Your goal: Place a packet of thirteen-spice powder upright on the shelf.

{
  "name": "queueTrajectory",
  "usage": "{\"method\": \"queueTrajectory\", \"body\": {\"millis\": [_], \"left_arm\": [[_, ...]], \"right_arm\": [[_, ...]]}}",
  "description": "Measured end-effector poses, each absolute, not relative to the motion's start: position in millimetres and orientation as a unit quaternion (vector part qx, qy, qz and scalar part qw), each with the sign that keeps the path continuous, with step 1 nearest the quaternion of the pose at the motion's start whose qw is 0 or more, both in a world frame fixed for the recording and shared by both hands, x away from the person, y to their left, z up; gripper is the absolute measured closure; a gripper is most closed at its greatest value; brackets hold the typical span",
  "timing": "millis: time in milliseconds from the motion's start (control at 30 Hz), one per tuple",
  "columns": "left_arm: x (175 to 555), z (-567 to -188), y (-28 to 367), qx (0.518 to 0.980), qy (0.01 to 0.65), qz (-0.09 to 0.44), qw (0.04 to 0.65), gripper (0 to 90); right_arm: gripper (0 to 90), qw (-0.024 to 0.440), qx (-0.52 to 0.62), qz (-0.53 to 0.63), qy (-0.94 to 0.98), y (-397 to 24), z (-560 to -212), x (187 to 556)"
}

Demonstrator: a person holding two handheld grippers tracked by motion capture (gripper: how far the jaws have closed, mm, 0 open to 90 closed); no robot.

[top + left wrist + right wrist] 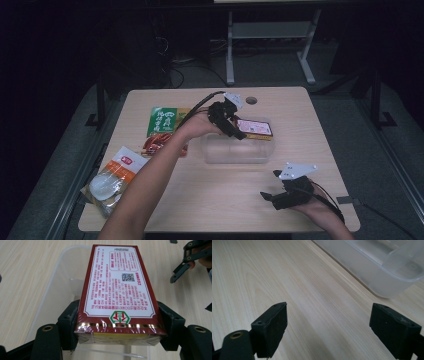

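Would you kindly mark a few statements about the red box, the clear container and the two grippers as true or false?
1. The left gripper grips a red box by its sides. True.
2. The box already lies flat on the bottom of the clear container. False: it is held over the container, in the jaws.
3. The right gripper holds a snack packet. False: its jaws are open with nothing between them, over bare table.
4. A green packet lies on the table left of the container. True.
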State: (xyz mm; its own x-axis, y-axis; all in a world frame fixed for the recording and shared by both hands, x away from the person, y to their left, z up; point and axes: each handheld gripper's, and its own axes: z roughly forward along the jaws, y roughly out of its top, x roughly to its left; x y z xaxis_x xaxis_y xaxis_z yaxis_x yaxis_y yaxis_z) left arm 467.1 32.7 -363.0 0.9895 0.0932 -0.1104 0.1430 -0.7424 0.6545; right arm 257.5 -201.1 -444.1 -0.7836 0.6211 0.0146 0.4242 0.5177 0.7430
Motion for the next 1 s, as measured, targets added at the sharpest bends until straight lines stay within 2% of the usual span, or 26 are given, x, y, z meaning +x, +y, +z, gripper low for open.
{"method": "queueTrajectory", "body": {"millis": [433, 1000], "left_arm": [[470.0, -367.6, 30.2, 0.934, 0.072, -0.027, 0.350, 31.2], [473.3, -365.3, 25.2, 0.920, 0.080, -0.035, 0.382, 31.1]], "right_arm": [[14.3, 0.127, 0.305, 0.387, 0.861, -200.3, -443.9, 257.6], [14.3, 0.124, 0.305, 0.387, 0.861, -199.3, -444.4, 257.2]]}}
